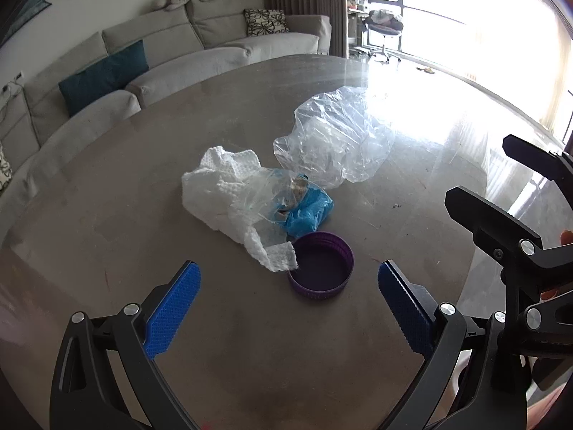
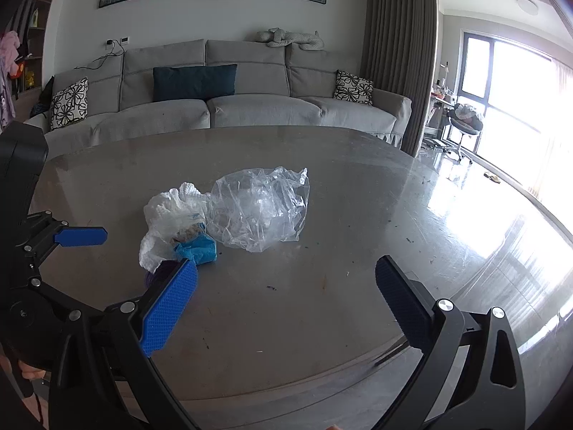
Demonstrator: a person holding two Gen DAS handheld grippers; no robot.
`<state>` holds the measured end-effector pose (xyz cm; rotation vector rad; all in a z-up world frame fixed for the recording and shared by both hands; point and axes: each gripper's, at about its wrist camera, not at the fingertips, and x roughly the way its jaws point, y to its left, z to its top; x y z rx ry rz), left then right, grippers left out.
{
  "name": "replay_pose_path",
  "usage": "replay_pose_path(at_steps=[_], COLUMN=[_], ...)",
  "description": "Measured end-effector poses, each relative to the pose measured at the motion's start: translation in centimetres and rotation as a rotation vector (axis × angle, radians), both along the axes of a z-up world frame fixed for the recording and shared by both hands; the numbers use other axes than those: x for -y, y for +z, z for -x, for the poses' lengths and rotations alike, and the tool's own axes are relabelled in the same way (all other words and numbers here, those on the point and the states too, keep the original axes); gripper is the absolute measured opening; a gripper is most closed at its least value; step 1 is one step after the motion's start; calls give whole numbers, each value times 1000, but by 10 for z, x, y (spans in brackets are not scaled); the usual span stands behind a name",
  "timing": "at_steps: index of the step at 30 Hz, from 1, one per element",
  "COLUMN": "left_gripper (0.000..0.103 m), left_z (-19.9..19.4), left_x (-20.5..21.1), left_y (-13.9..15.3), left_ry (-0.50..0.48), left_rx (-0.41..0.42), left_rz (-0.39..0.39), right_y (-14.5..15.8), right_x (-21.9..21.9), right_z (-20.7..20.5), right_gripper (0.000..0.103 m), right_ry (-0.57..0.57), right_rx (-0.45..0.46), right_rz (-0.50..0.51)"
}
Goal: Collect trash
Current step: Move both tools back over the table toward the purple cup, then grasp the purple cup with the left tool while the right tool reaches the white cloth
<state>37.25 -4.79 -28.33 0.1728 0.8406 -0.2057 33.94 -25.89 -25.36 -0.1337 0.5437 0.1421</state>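
Observation:
On the grey table [image 1: 107,236] lies a pile of trash: a crumpled white paper towel [image 1: 218,190], a blue wrapper [image 1: 308,211] under thin clear film, a purple lid [image 1: 322,268] lying open side up, and a crumpled clear plastic bag [image 1: 336,139]. My left gripper [image 1: 288,276] is open and empty, its fingertips level with the lid. My right gripper [image 2: 286,276] is open and empty, to the right of the pile. The right wrist view shows the towel [image 2: 168,211], the blue wrapper [image 2: 198,249], the clear bag [image 2: 261,208] and a sliver of the lid [image 2: 159,274].
The right gripper's black frame [image 1: 508,229] stands at the right in the left wrist view; the left gripper's blue finger [image 2: 80,236] shows at the left in the right wrist view. A grey sofa [image 2: 215,107] stands beyond the table's far edge. Small crumbs dot the table [image 2: 358,186].

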Motion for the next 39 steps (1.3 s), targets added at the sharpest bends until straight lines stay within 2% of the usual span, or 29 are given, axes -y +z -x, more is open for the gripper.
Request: replay_pose_path(at_steps=[7,14,17,19,22,25,26,28,33,39], left_gripper=[99,99,98,95,77,51,48,48,48,48], left_z=[-20,-29,-32,-32,-27,-19,-17,-15,-16,-9], left_x=[2,3,0,0,5,15,18,21,14,4], left_y=[-23,-33,-34,-34,-31,-29,-28,-27,-25,-11], left_ry=[22,45,54,51,19,-30,-32,-34,-34,-31], left_rx=[-66,-77,-87,-85,-58,-41,-34,-21,-51,-27], left_rz=[2,-4,19,28,28,25,8,-7,22,17], right_y=[-11,-15,-16,-16,-15,-14,-13,-13,-12,-11], right_x=[6,7,7,6,6,7,7,7,6,-2], right_z=[-8,-15,-17,-16,-15,-14,-14,-13,-10,-13], right_gripper=[99,99,99,99,99,99,99,99,99,99], right_ry=[6,12,12,13,14,11,9,6,6,21], right_rx=[-14,-16,-17,-17,-18,-16,-16,-15,-14,-18], right_rz=[5,2,-4,1,4,3,3,3,11,6])
